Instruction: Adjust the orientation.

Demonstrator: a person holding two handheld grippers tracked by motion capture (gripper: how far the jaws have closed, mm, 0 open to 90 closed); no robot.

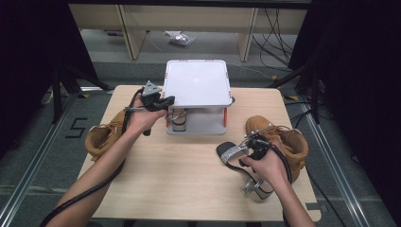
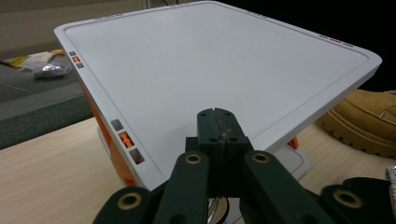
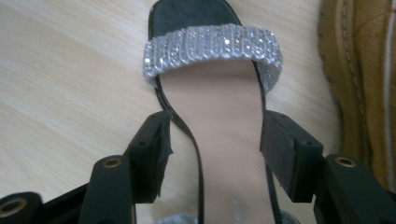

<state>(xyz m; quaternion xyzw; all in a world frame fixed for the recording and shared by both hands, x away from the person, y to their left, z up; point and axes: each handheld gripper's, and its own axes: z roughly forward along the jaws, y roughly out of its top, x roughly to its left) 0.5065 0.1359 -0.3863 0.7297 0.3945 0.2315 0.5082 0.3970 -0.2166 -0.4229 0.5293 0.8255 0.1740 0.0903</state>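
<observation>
White lid, high view: the lid [image 1: 196, 82] stands raised over the box [image 1: 201, 124], with your left gripper [image 1: 165, 100] at its front left corner. One sandal [image 1: 178, 120] already sits inside the box.
Silver sandal, high view: its mate [image 1: 231, 153] lies on the table [image 1: 189, 179] under your right gripper [image 1: 253, 144], just beside a tan boot [image 1: 288, 142].
Lid edge, left gripper view: the left gripper [image 2: 217, 114] has its jaws clenched together at the near rim of the lid [image 2: 201, 60]. I cannot tell whether they pinch it. If they only prop it up, a small slip could drop the lid onto the box.
Sandal, right gripper view: the right gripper [image 3: 215, 135] is released, with its jaws straddling the sandal on the table [image 3: 219, 107].
Thin strap, right gripper view: the strap [image 3: 187, 135] runs by the left pad. If you close on the strap alone, the sandal may swing or twist.
Boot, right gripper view: the boot [image 3: 359, 70] crowds the right jaw, so a wide lift could nudge it.
</observation>
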